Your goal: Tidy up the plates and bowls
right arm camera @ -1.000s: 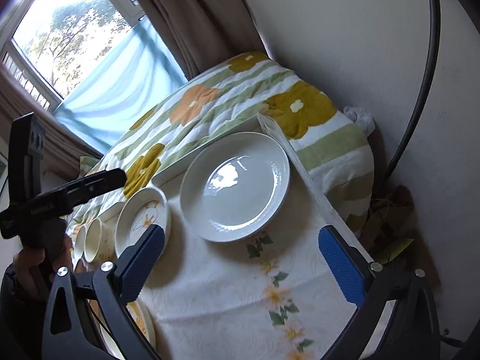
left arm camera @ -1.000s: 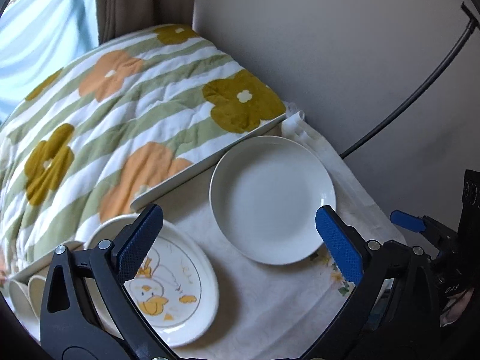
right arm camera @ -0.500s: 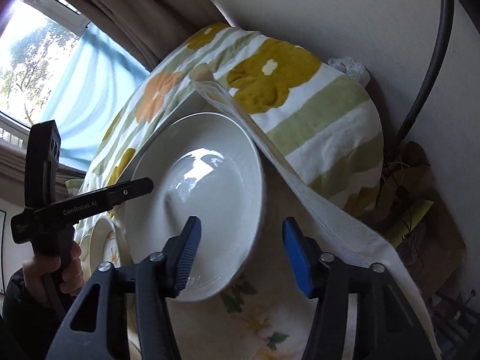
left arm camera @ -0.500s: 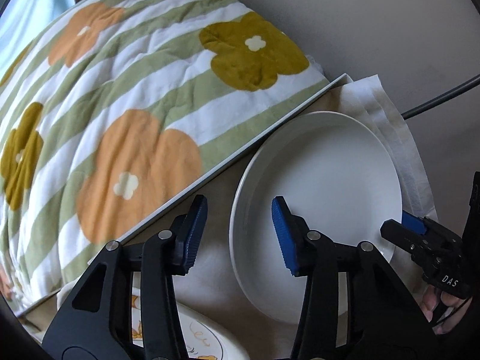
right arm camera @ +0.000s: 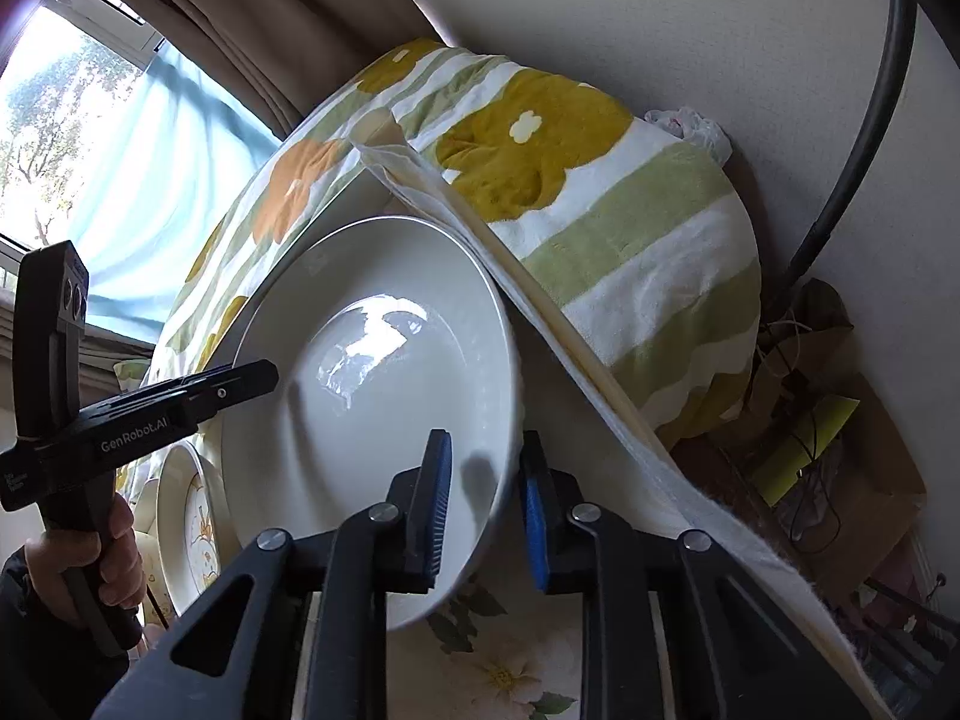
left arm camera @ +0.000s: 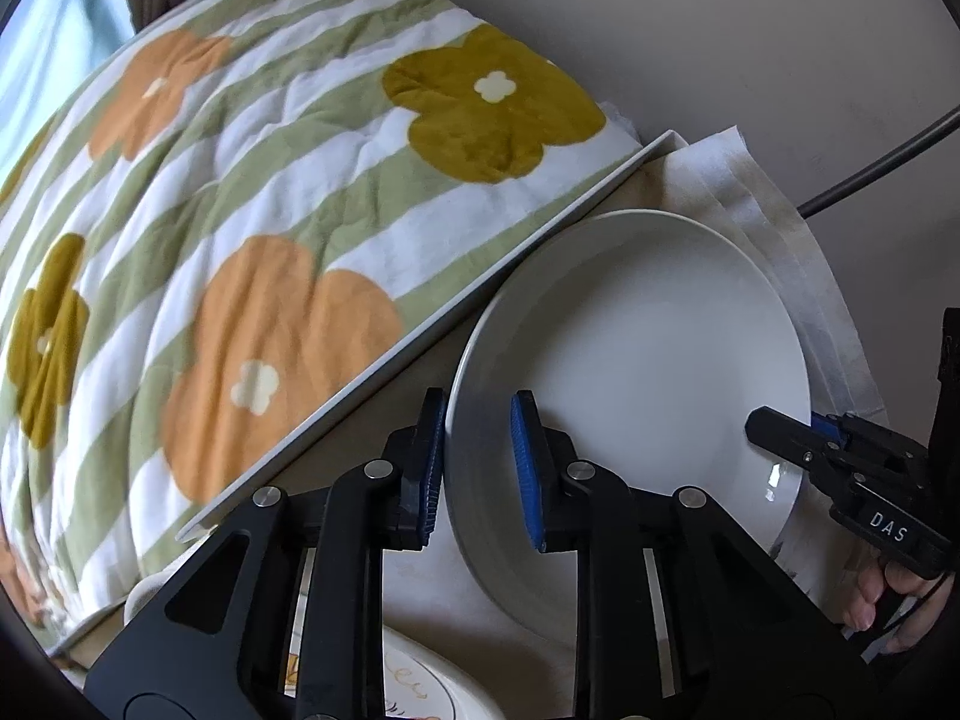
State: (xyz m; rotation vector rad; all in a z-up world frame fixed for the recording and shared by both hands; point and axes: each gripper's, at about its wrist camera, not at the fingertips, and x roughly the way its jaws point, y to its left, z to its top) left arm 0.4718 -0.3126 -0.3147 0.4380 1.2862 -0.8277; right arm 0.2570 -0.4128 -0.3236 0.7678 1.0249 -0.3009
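Note:
A large plain white plate (left arm camera: 648, 360) lies at the far right corner of the table; it also shows in the right wrist view (right arm camera: 372, 420). My left gripper (left arm camera: 477, 468) straddles its left rim, one blue pad on each side, closed onto the rim. My right gripper (right arm camera: 483, 504) clamps the opposite rim the same way and shows in the left wrist view (left arm camera: 798, 438). The left gripper shows in the right wrist view (right arm camera: 252, 378). A white plate with a duck drawing (right arm camera: 192, 522) lies to the left; its edge shows in the left wrist view (left arm camera: 420, 684).
A floral quilt (left arm camera: 240, 228) on a bed borders the table's far edge. A flowered tablecloth (right arm camera: 498, 666) covers the table (left arm camera: 420, 354). A wall and a black cable (right arm camera: 864, 138) stand to the right. Bags and clutter (right arm camera: 840, 456) lie beyond the right edge.
Both grippers moved in from above the table to opposite rims of the white plate and narrowed from wide open to closed on the rim.

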